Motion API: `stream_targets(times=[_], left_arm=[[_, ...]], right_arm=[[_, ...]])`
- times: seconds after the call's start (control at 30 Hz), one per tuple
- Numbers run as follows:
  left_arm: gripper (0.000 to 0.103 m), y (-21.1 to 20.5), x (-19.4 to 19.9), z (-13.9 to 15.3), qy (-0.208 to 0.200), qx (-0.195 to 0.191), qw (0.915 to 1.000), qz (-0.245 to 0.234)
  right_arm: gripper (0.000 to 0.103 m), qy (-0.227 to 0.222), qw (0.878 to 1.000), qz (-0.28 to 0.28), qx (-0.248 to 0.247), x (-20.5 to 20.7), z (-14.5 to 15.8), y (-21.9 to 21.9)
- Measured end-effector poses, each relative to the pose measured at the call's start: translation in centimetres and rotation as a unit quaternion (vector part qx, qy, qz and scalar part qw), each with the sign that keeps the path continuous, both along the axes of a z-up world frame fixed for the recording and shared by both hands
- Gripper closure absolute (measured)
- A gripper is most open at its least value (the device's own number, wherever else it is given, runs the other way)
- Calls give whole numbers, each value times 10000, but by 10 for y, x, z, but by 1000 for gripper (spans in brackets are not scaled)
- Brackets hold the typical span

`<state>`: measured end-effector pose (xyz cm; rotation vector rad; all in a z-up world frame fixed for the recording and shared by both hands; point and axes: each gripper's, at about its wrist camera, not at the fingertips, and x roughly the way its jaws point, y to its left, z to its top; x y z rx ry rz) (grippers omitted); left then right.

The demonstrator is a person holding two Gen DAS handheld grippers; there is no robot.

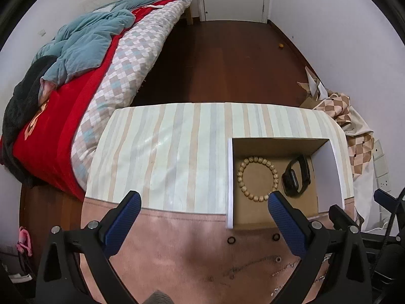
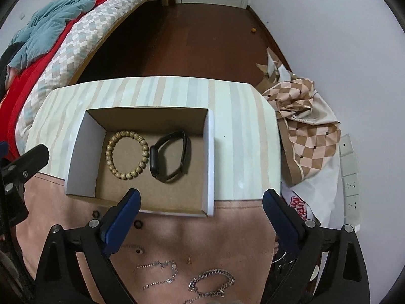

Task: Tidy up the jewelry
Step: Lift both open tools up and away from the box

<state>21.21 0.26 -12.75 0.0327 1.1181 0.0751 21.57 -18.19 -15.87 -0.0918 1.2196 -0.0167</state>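
Left wrist view
Left gripper (image 1: 204,209): black frame with blue ribbed pads, jaws spread wide, nothing between them; it hangs over the near part of the table.
Table (image 1: 162,152): pale striped top at the far side, pinkish-brown cloth (image 1: 177,248) over the near part.
Box (image 1: 326,174): open cardboard box with white outer walls and a brown inside, standing on the table right of centre.
Bead bracelet (image 1: 257,178): ring of light wooden beads lying flat in the left half of the box.
Black band (image 1: 296,177): black wrist band with a dark oblong face, in the right half of the box, just beside the beads.
Small dark rings (image 1: 231,240): two on the cloth, just in front of the box.
Silver chains (image 1: 286,269): thin, on the cloth at the lower right, partly hidden by the right finger.
Bed (image 1: 83,81): red cover, checked quilt and blue blanket, left of the table.

Right wrist view
Right gripper (image 2: 202,209): same build, jaws released and wide apart, empty, above the front edge of the box (image 2: 210,164).
Bead bracelet (image 2: 126,155) and black band (image 2: 169,157): side by side on the box floor, beads on the left.
Jewelry on the cloth: a thin silver chain (image 2: 158,273) and a heavier silver link bracelet (image 2: 211,282) near the bottom edge, outside the box.
Checked fabric (image 2: 306,129): crumpled heap right of the table.
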Motion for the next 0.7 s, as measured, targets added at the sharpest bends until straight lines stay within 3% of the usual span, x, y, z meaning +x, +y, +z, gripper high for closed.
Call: stream_targets(times=[0.27,0.7], left_arm=[[1,-6,-34,27,-289,15,9996,32],[1,-8,-109,95,-1000,-100,9949,60]], right_arm=[[5,-354,9993,-93,27,-31,32,-6],[5,-1251,9921,-127,-4,-103,120,-16]])
